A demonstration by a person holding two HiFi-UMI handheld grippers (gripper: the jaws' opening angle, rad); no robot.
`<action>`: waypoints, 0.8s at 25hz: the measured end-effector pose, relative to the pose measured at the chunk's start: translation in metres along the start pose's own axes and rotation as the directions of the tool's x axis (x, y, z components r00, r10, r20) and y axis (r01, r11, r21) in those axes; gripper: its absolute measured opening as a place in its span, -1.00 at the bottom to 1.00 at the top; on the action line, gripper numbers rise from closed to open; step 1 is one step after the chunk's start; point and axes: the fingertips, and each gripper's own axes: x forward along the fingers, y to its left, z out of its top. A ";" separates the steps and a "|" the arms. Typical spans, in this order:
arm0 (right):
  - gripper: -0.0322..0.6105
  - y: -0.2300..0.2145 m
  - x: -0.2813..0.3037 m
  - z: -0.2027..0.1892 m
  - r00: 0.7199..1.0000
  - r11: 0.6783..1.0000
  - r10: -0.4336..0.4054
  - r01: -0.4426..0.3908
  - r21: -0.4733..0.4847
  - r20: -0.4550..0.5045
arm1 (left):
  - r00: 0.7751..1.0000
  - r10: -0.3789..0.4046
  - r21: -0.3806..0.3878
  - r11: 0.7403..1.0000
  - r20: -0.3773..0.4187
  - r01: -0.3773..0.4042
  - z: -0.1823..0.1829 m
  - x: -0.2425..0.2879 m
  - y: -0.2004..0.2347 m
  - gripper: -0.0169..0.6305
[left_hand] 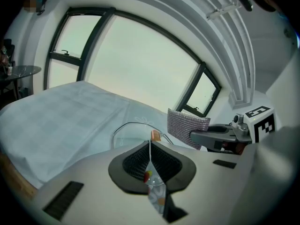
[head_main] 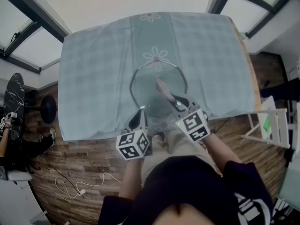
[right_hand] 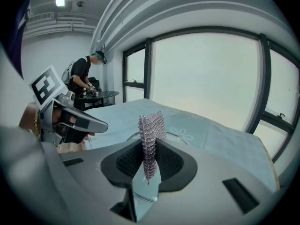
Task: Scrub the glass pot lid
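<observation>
The glass pot lid [head_main: 151, 93], round with a metal rim, is held above the blue-clothed table [head_main: 93, 69]. My left gripper [head_main: 142, 112] is shut on its near rim. In the left gripper view the lid [left_hand: 125, 126] runs edge-on out from between the shut jaws of the left gripper [left_hand: 150, 146]. My right gripper [head_main: 172, 99] is shut on a grey mesh scrub pad [head_main: 161, 86] that hangs over the lid's middle. In the right gripper view the scrub pad [right_hand: 151, 125] stands upright in the right gripper [right_hand: 150, 149], with the lid's rim [right_hand: 176, 135] behind and the left gripper [right_hand: 96, 123] at the left.
A pale blue checked cloth with flower prints [head_main: 154, 57] covers the table. A white chair [head_main: 272, 125] stands at the right and a black stool [head_main: 47, 109] at the left. Cables [head_main: 79, 186] lie on the wooden floor. A person [right_hand: 84, 78] works at a far table.
</observation>
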 end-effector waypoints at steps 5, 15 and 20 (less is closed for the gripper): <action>-0.64 -0.034 0.007 0.004 1.000 1.000 0.000 0.000 -0.004 0.010 | 0.999 0.034 -0.017 0.999 0.004 -0.034 0.004 0.011 -0.007 -0.92; -0.64 -0.077 0.039 -0.010 0.999 0.998 0.029 -0.031 -0.056 -0.038 | 0.995 0.095 -0.041 0.995 -0.003 -0.095 0.005 0.033 -0.016 -0.92; -0.64 -0.092 0.061 -0.020 0.995 0.996 0.061 -0.066 -0.067 -0.074 | 0.992 0.128 -0.054 0.990 -0.005 -0.128 0.007 0.042 -0.016 -0.92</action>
